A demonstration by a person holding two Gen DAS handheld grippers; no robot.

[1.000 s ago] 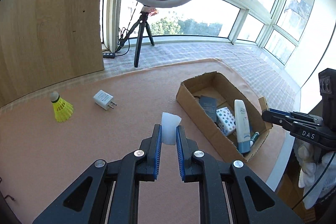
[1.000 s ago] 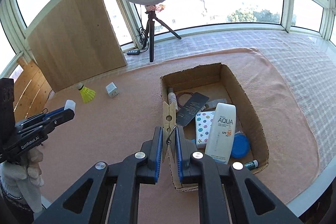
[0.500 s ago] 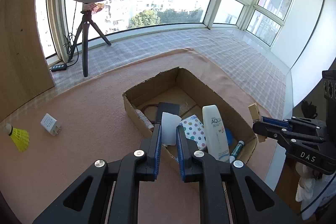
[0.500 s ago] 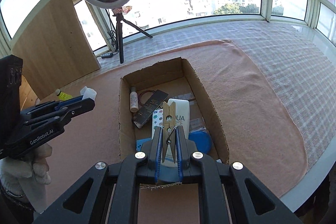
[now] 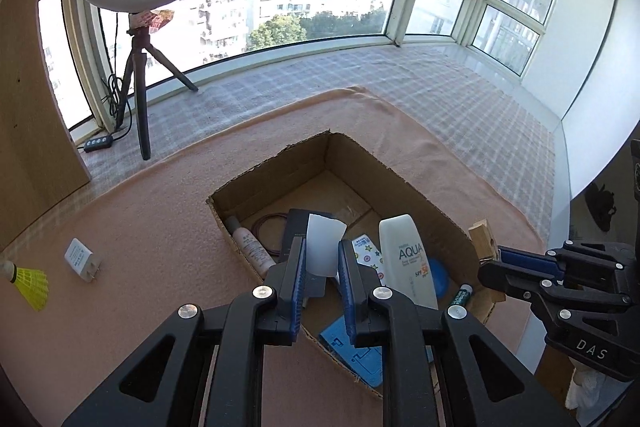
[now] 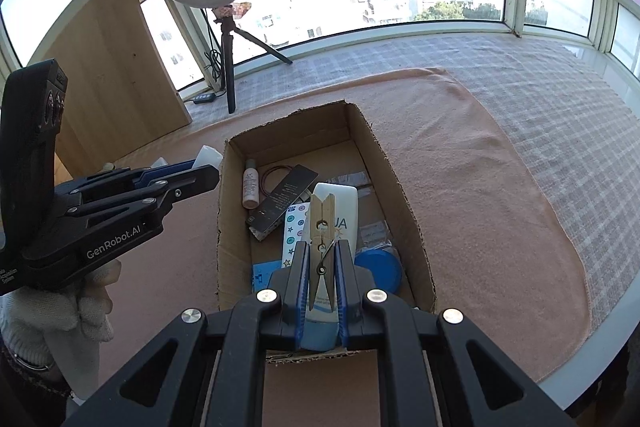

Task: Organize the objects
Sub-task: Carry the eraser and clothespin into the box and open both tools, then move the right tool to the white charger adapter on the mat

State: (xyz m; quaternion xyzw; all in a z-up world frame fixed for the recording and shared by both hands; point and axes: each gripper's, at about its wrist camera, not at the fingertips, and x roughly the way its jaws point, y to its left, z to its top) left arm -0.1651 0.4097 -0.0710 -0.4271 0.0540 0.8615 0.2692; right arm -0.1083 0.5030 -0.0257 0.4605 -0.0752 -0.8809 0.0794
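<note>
The left hand-held gripper [image 5: 322, 263] clamps a small white translucent piece [image 5: 323, 247] and hangs over the near-left rim of the cardboard box [image 6: 390, 163]. The right hand-held gripper [image 6: 322, 267] pinches a wooden clothespin [image 6: 322, 227] upright above the box's near end. Inside lie a sunscreen tube [image 5: 408, 259], a black card [image 6: 282, 201], a small bottle [image 6: 250, 185] and a blue lid [image 6: 380, 269]; bare floor shows at the far end. A yellow shuttlecock [image 5: 30, 281] and white charger [image 5: 80, 259] rest on the tabletop [image 5: 152, 227], well apart from the box's left wall.
</note>
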